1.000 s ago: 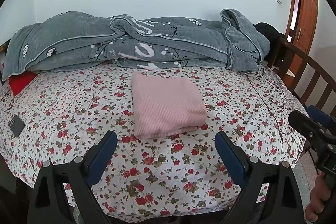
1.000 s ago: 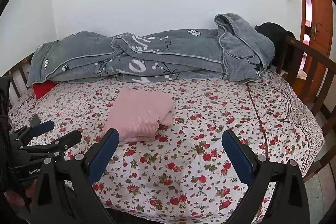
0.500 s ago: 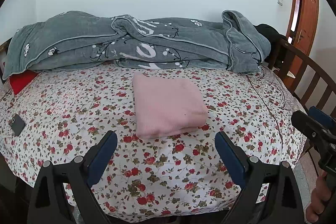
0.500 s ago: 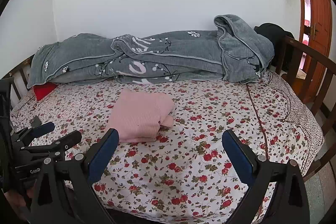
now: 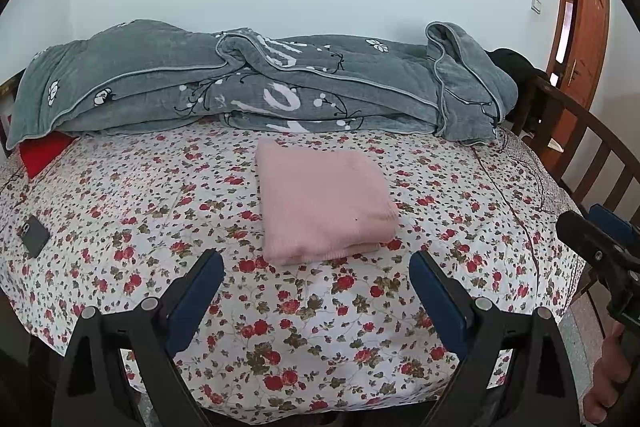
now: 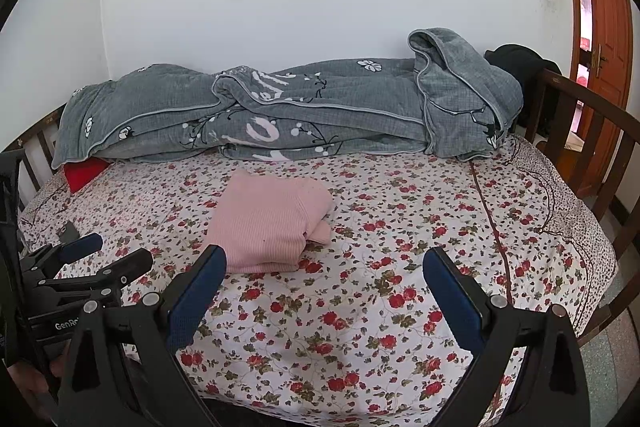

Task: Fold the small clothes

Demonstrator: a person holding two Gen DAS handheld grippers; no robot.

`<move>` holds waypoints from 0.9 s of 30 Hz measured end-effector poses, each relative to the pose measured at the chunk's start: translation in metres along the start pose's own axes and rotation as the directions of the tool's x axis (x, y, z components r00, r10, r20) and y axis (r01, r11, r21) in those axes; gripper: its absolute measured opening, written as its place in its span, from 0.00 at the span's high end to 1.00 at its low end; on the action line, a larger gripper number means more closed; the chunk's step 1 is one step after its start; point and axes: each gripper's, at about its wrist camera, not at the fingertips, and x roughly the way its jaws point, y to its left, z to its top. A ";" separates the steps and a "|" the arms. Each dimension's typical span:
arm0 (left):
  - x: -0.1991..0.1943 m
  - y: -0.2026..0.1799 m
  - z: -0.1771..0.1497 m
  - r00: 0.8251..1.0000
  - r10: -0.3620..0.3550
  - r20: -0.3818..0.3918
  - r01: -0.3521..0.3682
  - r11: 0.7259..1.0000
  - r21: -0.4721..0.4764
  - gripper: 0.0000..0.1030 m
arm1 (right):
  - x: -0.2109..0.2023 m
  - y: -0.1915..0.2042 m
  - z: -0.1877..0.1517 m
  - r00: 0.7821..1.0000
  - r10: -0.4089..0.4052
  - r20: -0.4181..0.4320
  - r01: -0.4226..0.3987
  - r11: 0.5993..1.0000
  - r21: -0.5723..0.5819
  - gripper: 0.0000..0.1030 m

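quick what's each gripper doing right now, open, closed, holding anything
Left gripper: open, holding nothing, short of the folded pink garment.
Right gripper: open, holding nothing, over the floral bedsheet.

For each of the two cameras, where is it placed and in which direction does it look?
Left wrist: sits on the left gripper, faces the bed's far wall over the folded pink garment; its open blue fingers show, plus the right gripper at right.
Right wrist: sits on the right gripper, same direction; the left gripper shows at left.
Shared: garment, floral bedsheet, grey quilt.
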 end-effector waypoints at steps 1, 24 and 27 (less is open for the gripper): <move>0.000 0.000 0.000 1.000 0.001 0.000 -0.001 1.000 0.001 0.08 | 0.000 0.000 0.000 1.000 0.001 0.000 -0.001 1.000 0.000 0.05; -0.006 0.004 0.005 1.000 0.016 0.014 -0.016 1.000 -0.003 0.08 | 0.002 0.000 0.000 1.000 -0.003 -0.007 0.003 1.000 0.018 0.05; -0.007 0.004 0.005 1.000 0.015 0.014 -0.015 1.000 -0.003 0.08 | 0.002 -0.001 0.000 1.000 -0.002 -0.006 0.002 1.000 0.017 0.06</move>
